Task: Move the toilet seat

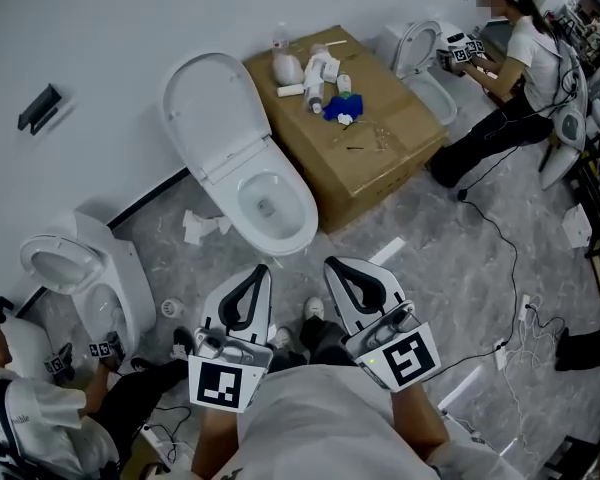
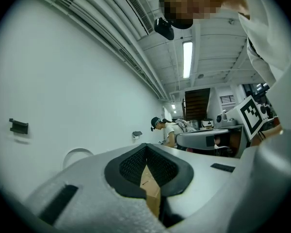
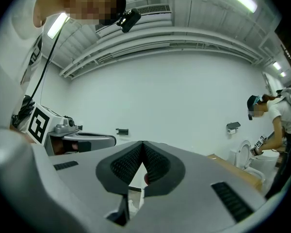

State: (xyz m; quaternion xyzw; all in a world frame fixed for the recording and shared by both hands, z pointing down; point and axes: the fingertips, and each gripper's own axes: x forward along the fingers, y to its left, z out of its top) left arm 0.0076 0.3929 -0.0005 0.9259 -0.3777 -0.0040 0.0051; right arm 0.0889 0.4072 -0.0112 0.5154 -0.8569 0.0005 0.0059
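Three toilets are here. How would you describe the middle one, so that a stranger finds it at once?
Find the large cardboard box by the white wall. The toilet stands just left of it in the head view, lid raised. Unlike the other two toilets, it has no person crouching at it.

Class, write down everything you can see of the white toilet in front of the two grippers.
The toilet is glossy white, ceramic by its look, and stands on the grey floor by the wall. Its oval lid is raised, leaning toward the wall, so the bowl is open. A cardboard box sits close beside it. The left gripper and right gripper do not touch it.
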